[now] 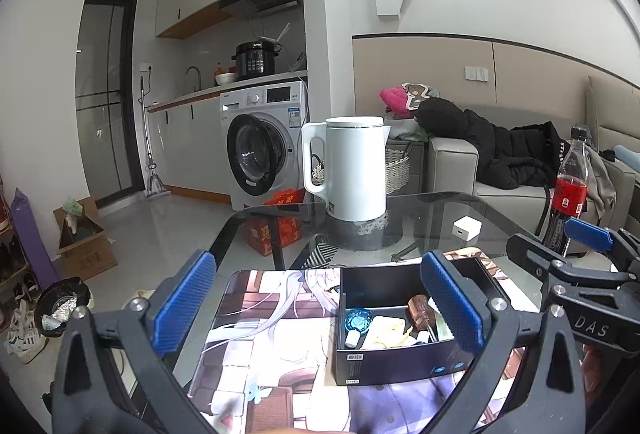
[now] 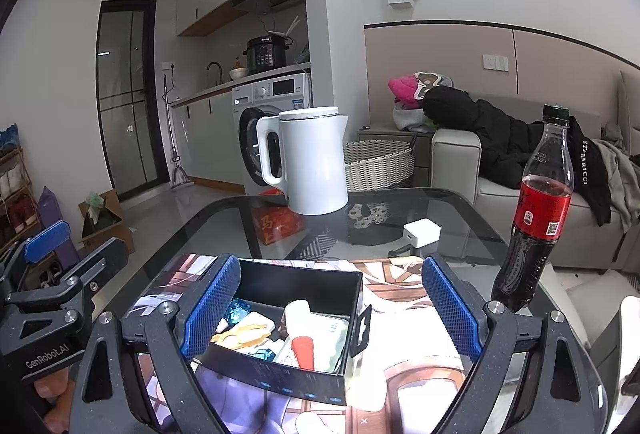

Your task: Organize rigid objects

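With both the left gripper and right gripper spread and empty, I'd next lower one squarely over the box, avoiding the bottle.

Both grippers, left gripper and right gripper, hover side by side, fingers spread wide.

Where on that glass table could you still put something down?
Bare glass lies between the white kettle, the white charger cube and the cola bottle. The printed mat left of the black box is free. The box is crowded.
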